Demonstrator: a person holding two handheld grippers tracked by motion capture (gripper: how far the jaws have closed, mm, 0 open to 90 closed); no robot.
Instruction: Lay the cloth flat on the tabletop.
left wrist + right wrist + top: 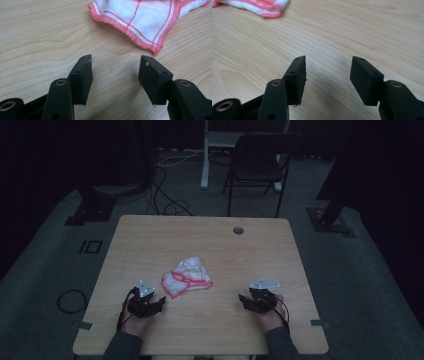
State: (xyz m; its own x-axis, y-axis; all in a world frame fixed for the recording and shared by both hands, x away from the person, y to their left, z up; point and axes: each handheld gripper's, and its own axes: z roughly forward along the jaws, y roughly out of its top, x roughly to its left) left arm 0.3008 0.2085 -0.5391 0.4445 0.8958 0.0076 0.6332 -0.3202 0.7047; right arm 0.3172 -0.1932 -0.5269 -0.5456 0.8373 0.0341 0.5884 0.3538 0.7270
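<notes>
Here, the left gripper (159, 301) is resting low over the wooden table (260, 250), its jaws standing wide with nothing between them, pointing toward the white cloth with red stitching (187, 276), which is lying crumpled near the table's middle, just beyond its tips. Farther right, the right gripper (242, 297) is sitting well apart from the cloth, jaws likewise spread and gripping nothing.
</notes>
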